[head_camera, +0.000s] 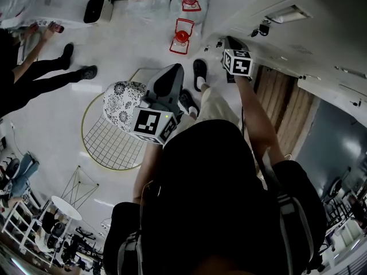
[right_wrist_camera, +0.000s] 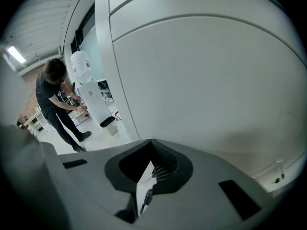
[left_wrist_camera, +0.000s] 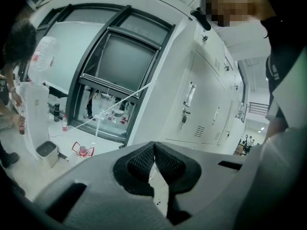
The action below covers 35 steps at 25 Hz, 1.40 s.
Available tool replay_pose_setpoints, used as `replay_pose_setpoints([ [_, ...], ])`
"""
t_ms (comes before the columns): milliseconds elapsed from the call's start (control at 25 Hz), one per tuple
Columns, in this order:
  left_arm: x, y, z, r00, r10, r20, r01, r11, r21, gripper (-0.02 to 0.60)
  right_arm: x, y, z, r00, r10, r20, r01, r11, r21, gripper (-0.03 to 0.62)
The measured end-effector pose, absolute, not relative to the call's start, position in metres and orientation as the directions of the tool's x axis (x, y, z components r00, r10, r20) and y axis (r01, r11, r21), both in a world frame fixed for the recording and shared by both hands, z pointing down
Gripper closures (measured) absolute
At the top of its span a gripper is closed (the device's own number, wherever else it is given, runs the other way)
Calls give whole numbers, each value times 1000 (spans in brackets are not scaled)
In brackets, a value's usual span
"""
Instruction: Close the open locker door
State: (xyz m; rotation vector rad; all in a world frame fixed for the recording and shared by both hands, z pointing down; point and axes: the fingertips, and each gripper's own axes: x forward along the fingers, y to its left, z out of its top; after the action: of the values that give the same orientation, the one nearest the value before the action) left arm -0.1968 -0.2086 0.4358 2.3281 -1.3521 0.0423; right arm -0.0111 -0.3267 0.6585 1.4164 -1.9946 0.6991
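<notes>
Lockers [left_wrist_camera: 204, 104] show past the left hand-held gripper [left_wrist_camera: 153, 145], blank door [right_wrist_camera: 201, 80] past the right hand-held gripper [right_wrist_camera: 152, 143]; both pressed together.

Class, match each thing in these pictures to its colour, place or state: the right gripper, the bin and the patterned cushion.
Things:
1. right gripper
2. bin
3. patterned cushion

Descriptions:
A. black-and-white floral
B. shut and empty, close to the white locker panel
C. on the floor beside the water dispenser

Pairs: 1-B; 2-C; 3-A
</notes>
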Motion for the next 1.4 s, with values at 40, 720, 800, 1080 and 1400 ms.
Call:
replay_pose_setpoints([
  [40,-197,-208,435,521,-819,242,-832,-422,361,563,-11,-326,658,-260,-644,720,-952,295,-80,592],
  [720,-208,-149,416,508,-835,212,-840,-427,334,563,-12,-278,626,-263,-697,667,-954,292,-71,592],
  [800,-209,-139,413,507,-837,206,-841,-429,330,563,-11,-269,620,-265,-705,658,-953,295,-68,592],
  [1080,-206,-111,404,506,-840,194,-844,-438,308,563,-6,-241,604,-279,-721,635,-949,308,-67,592],
  [1400,-190,-96,407,518,-830,209,-842,-450,298,563,3,-229,587,-306,-756,579,-944,320,-82,592],
])
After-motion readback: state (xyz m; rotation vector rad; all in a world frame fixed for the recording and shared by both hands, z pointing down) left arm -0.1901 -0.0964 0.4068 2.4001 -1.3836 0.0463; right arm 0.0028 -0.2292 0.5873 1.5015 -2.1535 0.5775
